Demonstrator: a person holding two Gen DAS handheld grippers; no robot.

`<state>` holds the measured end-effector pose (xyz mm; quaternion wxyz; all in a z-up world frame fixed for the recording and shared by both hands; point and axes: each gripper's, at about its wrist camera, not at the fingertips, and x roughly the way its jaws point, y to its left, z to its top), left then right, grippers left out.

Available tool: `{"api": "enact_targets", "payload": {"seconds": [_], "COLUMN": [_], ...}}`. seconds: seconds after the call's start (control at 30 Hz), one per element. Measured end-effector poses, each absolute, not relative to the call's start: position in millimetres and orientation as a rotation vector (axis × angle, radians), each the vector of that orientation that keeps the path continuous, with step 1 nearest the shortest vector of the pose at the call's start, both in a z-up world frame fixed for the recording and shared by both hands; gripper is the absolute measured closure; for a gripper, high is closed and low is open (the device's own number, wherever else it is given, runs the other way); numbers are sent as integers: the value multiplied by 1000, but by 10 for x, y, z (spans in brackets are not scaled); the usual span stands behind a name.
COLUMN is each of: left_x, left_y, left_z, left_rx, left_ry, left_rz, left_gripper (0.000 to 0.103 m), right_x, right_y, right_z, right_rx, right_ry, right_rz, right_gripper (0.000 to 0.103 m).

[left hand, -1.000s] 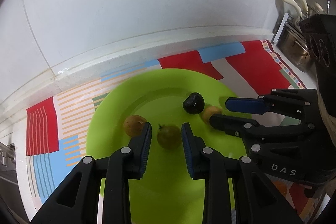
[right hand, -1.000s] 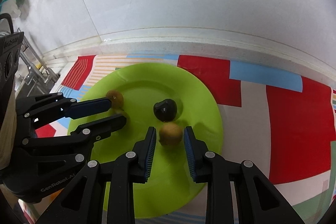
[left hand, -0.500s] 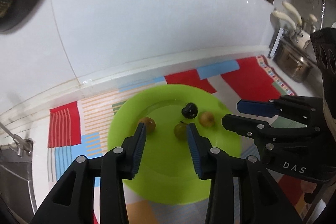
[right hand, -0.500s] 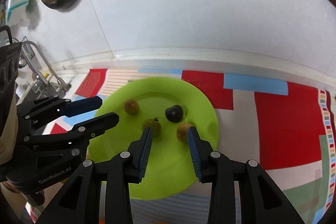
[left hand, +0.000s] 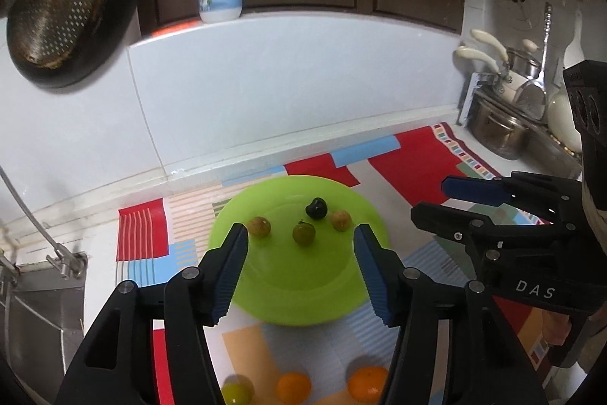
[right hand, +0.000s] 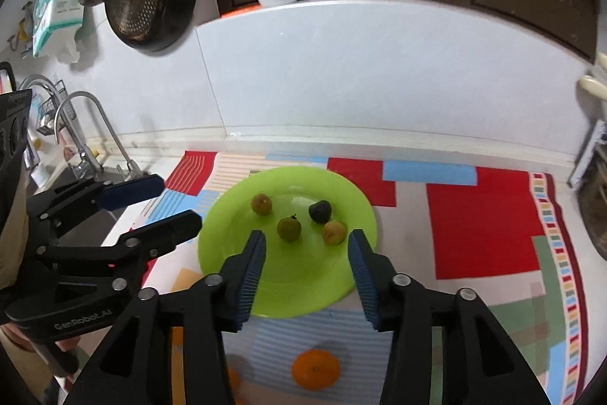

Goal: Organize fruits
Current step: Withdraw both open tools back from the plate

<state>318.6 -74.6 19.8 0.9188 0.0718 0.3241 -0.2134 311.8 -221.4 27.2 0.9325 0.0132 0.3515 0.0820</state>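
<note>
Big patchwork mat (right hand: 485, 215) across the counter, and on it the lime-green plate (right hand: 288, 291) with four small fruits already in place, so the job looks partly done. Both claws hang wide open and empty above the near edge: left gripper (left hand: 301, 268) and right gripper (right hand: 305, 268), jaws spread, nothing between them. Off the plate, near the camera, wait the leftovers: one orange (right hand: 315, 369) clear in the right view, a second orange (left hand: 367, 382), a third orange (left hand: 293, 386) and a yellow-green citrus (left hand: 237, 390) in the left view. On the plate: three brownish-green plums (left hand: 303, 233), round and matte, plus one glossy black fruit (left hand: 316, 208), touching none of them.
</note>
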Motion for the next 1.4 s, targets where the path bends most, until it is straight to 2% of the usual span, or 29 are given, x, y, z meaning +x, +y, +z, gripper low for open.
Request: {"api": "enact_targets", "payload": {"seconds": [0.73, 0.87, 1.4], "left_x": [2138, 2008, 1725], "left_y": [-684, -698, -856], "left_z": [423, 371, -5], "left_rx": [160, 145, 148], "left_ry": [575, 573, 622], "left_rz": [-402, -393, -383], "left_gripper": [39, 36, 36], "right_x": [2096, 1940, 1609], "right_y": [-2163, -2183, -2278], "right_z": [495, 478, 208], "right_rx": [-6, -24, -88], "right_ry": [630, 615, 622], "right_rz": [147, 151, 163], "right_gripper": [57, 57, 57]}}
